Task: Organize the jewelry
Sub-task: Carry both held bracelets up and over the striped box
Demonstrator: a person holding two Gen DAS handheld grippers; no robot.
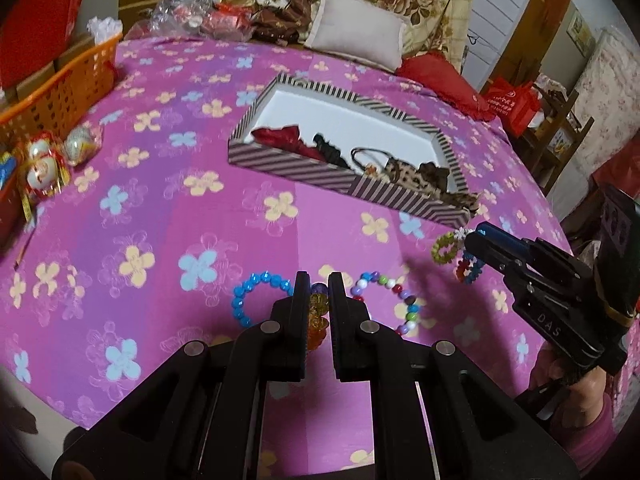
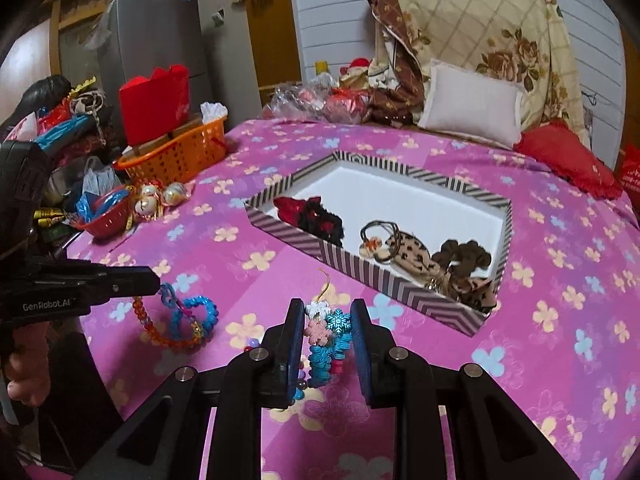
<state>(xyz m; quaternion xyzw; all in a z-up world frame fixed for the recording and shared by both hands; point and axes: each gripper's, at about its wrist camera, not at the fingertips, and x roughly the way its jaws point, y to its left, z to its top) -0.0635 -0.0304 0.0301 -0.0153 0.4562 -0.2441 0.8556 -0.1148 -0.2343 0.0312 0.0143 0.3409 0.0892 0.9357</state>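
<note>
Your left gripper [image 1: 319, 280] has its jaws pinched on the orange bead bracelet [image 1: 317, 322]. From the right wrist view that strand [image 2: 160, 330] dangles off the tip and its lower loop drapes on the pink flowered bedspread [image 1: 160, 216], tangled up with the blue bead bracelet [image 2: 200, 312]. In the left view the blue one [image 1: 256, 298] lies on the cloth just left of your left fingers, and a multicolour bead bracelet [image 1: 394, 300] lies just right of them.

Your right gripper [image 2: 326, 312] is clamped on a cluster of snowflake charm bracelets [image 2: 326, 344]: white, pink and blue flakes squeezed between the blue pads, the bunch hanging down between the fingers. From the left view you can see a green loop [image 1: 444, 248] and a red-and-blue loop [image 1: 469, 270] hanging off that gripper's tip, above the bedspread and just in front of the near corner of the box.

The striped box [image 2: 360, 264] sits open further back on the bed. It holds a red and black scrunchie [image 2: 310, 214], some hair ties [image 2: 378, 236] and leopard-print and brown scrunchies [image 2: 448, 264] along the near wall.

Off to the left there's an orange basket [image 2: 180, 156], and a white pillow [image 2: 472, 104] at the back.
</note>
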